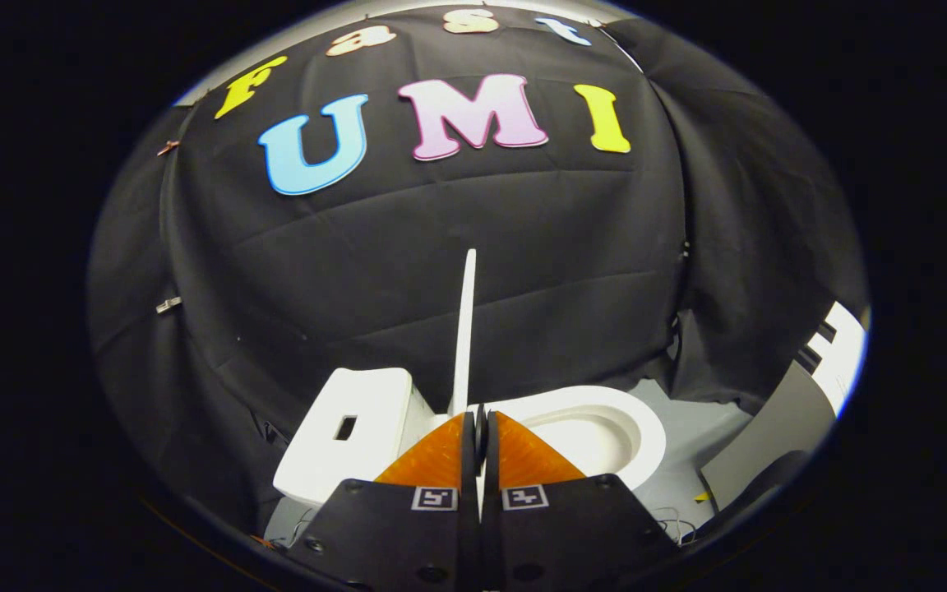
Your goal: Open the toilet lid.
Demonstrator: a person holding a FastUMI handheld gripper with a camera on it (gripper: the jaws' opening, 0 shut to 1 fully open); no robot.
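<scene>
A: Where's the toilet lid (pixel 465 329) now?

B: Standing on edge, seen as a thin white blade rising straight up from between the two fingers of the tool (pixel 479 432). Its lower edge drops into the narrow gap between the fingertips.

A: So the tool is gripping it?

B: It looks so. The fingers are drawn nearly together with the lid's edge caught between them, though I can't see the contact itself clearly.

A: And the rest of the toilet?

B: The cistern (pixel 350 436) sits just left of the lid, and the open bowl (pixel 597 432) with its seat ring lies to the right, beyond the fingers. Pale floor (pixel 704 436) runs around it, with the black cloth wall (pixel 441 247) behind.

A: How far along is it, would you say?

B: Nearly there; the lid looks upright but hasn't reached the cistern.

A: What might go wrong?

B: If the fingers let go here, the lid could tip back over the bowl and slam. Pushing too hard towards the cistern could knock it, or the thin edge could slip out of the grip.
</scene>
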